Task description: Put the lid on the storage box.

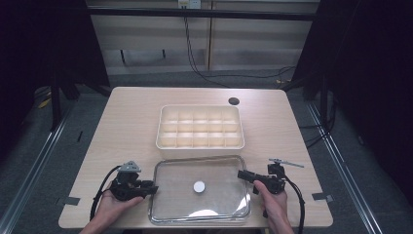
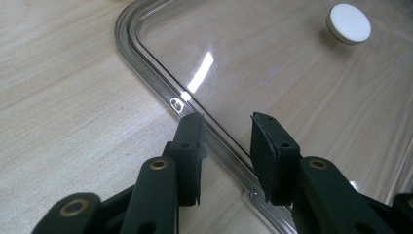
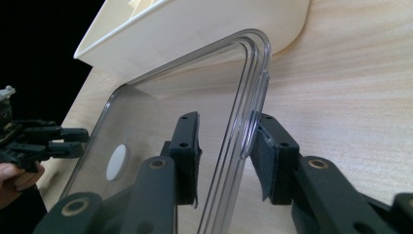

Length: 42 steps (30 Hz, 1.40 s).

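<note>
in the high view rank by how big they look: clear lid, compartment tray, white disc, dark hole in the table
1. clear lid
2. compartment tray, slightly smaller, though it lies farther from the camera
3. white disc and dark hole: look alike, so unranked

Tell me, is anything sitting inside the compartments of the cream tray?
No, in the high view every compartment of the cream tray shows just its bare bottom.
</note>
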{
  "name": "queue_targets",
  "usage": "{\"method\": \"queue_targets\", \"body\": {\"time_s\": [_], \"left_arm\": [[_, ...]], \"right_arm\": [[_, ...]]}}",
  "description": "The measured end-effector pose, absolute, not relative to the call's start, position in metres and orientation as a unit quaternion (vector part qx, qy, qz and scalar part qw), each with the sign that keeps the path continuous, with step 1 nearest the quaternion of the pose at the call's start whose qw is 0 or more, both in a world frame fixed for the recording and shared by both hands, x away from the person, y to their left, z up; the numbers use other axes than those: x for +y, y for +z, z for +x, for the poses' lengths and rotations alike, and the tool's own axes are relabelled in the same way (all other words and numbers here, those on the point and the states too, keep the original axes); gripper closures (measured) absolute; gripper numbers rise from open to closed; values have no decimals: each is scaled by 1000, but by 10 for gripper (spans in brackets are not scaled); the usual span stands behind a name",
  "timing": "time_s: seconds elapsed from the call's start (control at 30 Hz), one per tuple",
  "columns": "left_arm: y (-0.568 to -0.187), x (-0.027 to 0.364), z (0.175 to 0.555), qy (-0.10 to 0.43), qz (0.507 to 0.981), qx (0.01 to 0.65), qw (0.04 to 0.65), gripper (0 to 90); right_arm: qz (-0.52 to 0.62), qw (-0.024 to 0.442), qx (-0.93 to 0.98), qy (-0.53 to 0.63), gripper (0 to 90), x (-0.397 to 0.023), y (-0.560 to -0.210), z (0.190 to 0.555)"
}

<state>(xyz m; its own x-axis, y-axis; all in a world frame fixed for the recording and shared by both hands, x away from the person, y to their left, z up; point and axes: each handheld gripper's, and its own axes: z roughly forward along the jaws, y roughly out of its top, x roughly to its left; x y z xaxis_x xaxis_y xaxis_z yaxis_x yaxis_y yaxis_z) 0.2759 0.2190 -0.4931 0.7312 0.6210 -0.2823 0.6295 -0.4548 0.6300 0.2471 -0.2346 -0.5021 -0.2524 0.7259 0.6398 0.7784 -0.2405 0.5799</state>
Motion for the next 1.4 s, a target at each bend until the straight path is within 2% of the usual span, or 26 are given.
{"method": "queue_targets", "body": {"time_s": [0.33,0.37,0.7,0.77,0.8,0.97,1.1,1.23,1.4], "left_arm": [[-494,220,277,-5,850,371,375,644],[-494,220,277,-4,849,372,375,640],[-494,221,278,-5,848,373,376,638],[-494,222,278,-6,847,372,379,636],[-494,222,278,-6,846,375,378,636],[-494,223,279,-10,846,375,380,628],[-495,222,278,-14,845,373,383,596],[-495,222,278,-26,844,370,388,478],[-495,222,278,-25,842,371,390,407]], "right_arm": [[-588,44,-631,-504,651,-236,-500,247],[-583,59,-634,-505,629,-235,-501,247],[-577,76,-636,-507,649,-234,-503,248],[-565,92,-636,-518,612,-233,-503,248],[-562,96,-636,-520,643,-232,-502,248],[-559,92,-640,-520,672,-232,-501,249],[-555,91,-637,-527,688,-232,-499,248],[-550,90,-633,-538,705,-233,-497,247],[-547,90,-633,-540,711,-233,-496,246]]}}
